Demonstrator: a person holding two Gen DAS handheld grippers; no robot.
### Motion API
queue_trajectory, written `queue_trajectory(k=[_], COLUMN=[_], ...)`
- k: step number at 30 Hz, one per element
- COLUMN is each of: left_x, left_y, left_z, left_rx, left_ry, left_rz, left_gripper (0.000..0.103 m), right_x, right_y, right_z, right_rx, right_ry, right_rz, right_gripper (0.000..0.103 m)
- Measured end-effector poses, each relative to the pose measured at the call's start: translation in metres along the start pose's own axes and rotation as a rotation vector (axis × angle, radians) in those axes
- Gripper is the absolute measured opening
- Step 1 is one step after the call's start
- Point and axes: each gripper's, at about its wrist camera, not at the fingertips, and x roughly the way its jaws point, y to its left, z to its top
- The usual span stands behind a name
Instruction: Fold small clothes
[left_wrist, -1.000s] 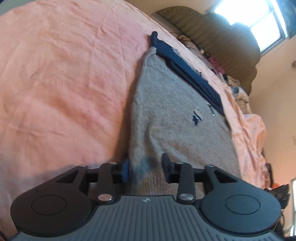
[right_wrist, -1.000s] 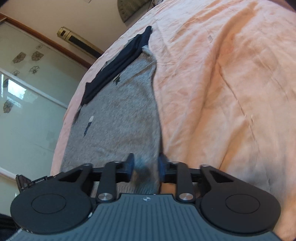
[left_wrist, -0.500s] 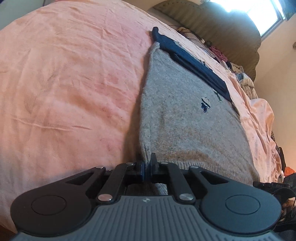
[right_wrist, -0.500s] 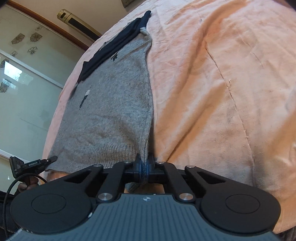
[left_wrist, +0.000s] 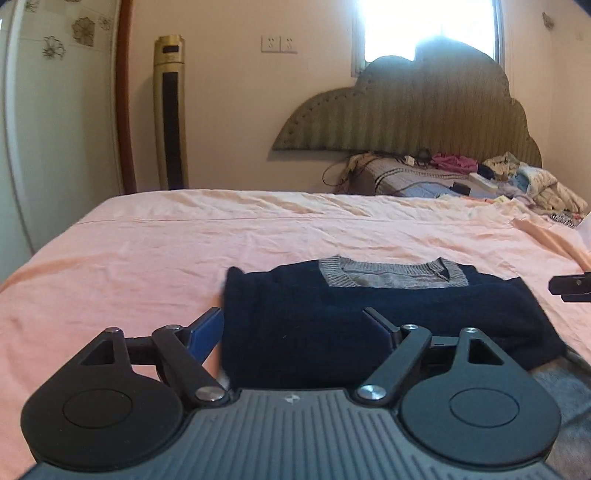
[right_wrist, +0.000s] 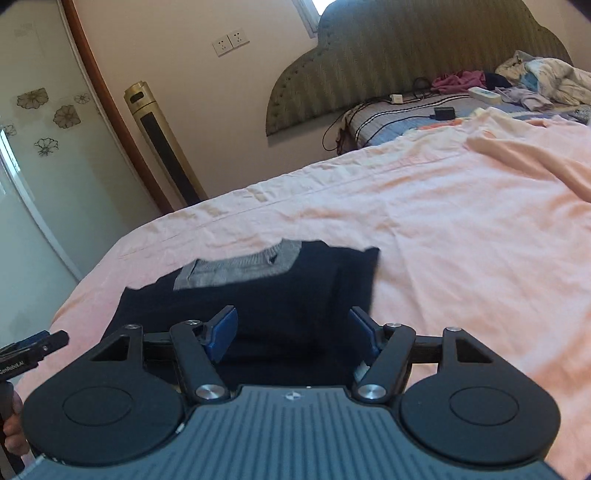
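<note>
The sweater (left_wrist: 369, 317) lies on the bed (left_wrist: 184, 251) straight ahead of both tools, its long axis running left to right across their line of sight, collar on the far side and the near edge just under the fingertips. The left tool (left_wrist: 299, 328) stands at the sweater's left near corner, jaws spread wide with nothing between them; its left finger sits just outside the left edge over bare sheet, the right finger over the cloth. The right tool (right_wrist: 291, 328) stands at the right near corner, also spread wide and empty, both fingers over dark cloth, with the sweater's right edge just beyond its right finger. Each tool is thus nearest its own side, so a next fold across the long axis would likely fall to whichever side is carried over, or both could take the near edge toward the collar. The sweater looks like a flat, fairly neat rectangle: dark navy knit on top, with a grey ribbed neckline (left_wrist: 391, 275) showing at the far edge. A strip of grey knit shows at the near right in the left view, beneath the navy layer. The navy layer sits a little thick, its left far corner slightly raised.
</note>
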Motion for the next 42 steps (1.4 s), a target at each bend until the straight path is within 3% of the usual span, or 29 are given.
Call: queue_trajectory(k=[3, 5, 6, 7, 11, 16, 18, 20, 22, 24, 25, 27, 28, 29, 31, 32, 34, 36, 39, 40, 42], left_x=[0.059, 0.095, 0.106, 0.106, 0.101, 0.091, 0.068, 0.056, 0.062, 0.068, 0.071, 0.076, 0.076, 0.072, 0.055, 0.039, 0.006, -0.010, -0.004, -0.004, -0.005], left_y=[-0.016, -0.012, -0.005, 0.005, 0.015, 0.005, 0.003, -0.004, -0.013, -0.007, 0.000, 0.013, 0.013, 0.011, 0.011, 0.012, 0.011, 0.003, -0.007, -0.003, 0.009], left_z=[0.011, 0.005, 0.000, -0.005, -0.017, -0.010, -0.010, -0.015, -0.021, -0.027, -0.028, -0.024, -0.024, -0.022, -0.020, -0.022, -0.030, -0.043, -0.067, -0.075, -0.072], left_rx=[0.053, 0.067, 0.042, 0.002, 0.031, 0.064, 0.060, 0.072, 0.106, 0.095, 0.074, 0.028, 0.047, 0.061, 0.056, 0.043, 0.021, 0.032, 0.101, 0.120, 0.086], left_ry=[0.065, 0.195, 0.222, 0.191, 0.137, 0.143, 0.106, 0.102, 0.144, 0.128, 0.128, 0.146, 0.145, 0.151, 0.168, 0.160, 0.124, 0.135, 0.196, 0.157, 0.172], left_rz=[0.021, 0.029, 0.025, 0.006, -0.014, 0.065, 0.032, -0.022, -0.011, -0.013, -0.016, -0.002, 0.012, 0.028, 0.058, 0.030, -0.064, -0.109, -0.079, -0.076, -0.062], left_gripper=[0.078, 0.079, 0.080, 0.081, 0.081, 0.081, 0.081, 0.081, 0.082, 0.085, 0.089, 0.093, 0.093, 0.093, 0.090, 0.091, 0.092, 0.092, 0.093, 0.096, 0.096], right_x=[0.053, 0.080, 0.084, 0.085, 0.084, 0.077, 0.059, 0.048, 0.056, 0.071, 0.072, 0.070, 0.072, 0.072, 0.057, 0.043, 0.014, 0.005, 0.020, 0.023, 0.018], right_y=[0.005, 0.002, -0.001, -0.002, -0.010, -0.002, 0.009, 0.023, 0.036, 0.034, 0.022, 0.003, 0.007, 0.016, 0.028, 0.032, 0.040, 0.050, 0.053, 0.048, 0.032], right_z=[0.011, 0.005, -0.001, -0.008, -0.010, -0.009, -0.010, -0.015, -0.023, -0.032, -0.034, -0.027, -0.026, -0.028, -0.026, -0.028, -0.036, -0.048, -0.067, -0.075, -0.077], right_rx=[-0.030, -0.079, -0.133, -0.200, -0.234, -0.233, -0.207, -0.225, -0.260, -0.282, -0.267, -0.194, -0.227, -0.287, -0.272, -0.247, -0.232, -0.250, -0.308, -0.335, -0.329], right_ry=[0.056, 0.138, 0.132, 0.114, 0.092, 0.061, 0.029, 0.008, 0.062, 0.121, 0.090, 0.072, 0.092, 0.113, 0.116, 0.095, 0.042, 0.055, 0.152, 0.152, 0.113], right_rz=[-0.055, -0.111, -0.119, -0.109, -0.084, -0.141, -0.208, -0.153, -0.121, -0.142, -0.115, -0.083, -0.090, -0.116, -0.184, -0.185, -0.088, -0.057, -0.110, -0.128, -0.103], right_gripper=[0.066, 0.067, 0.066, 0.067, 0.067, 0.070, 0.075, 0.075, 0.081, 0.084, 0.093, 0.093, 0.094, 0.094, 0.091, 0.089, 0.091, 0.095, 0.094, 0.097, 0.098])
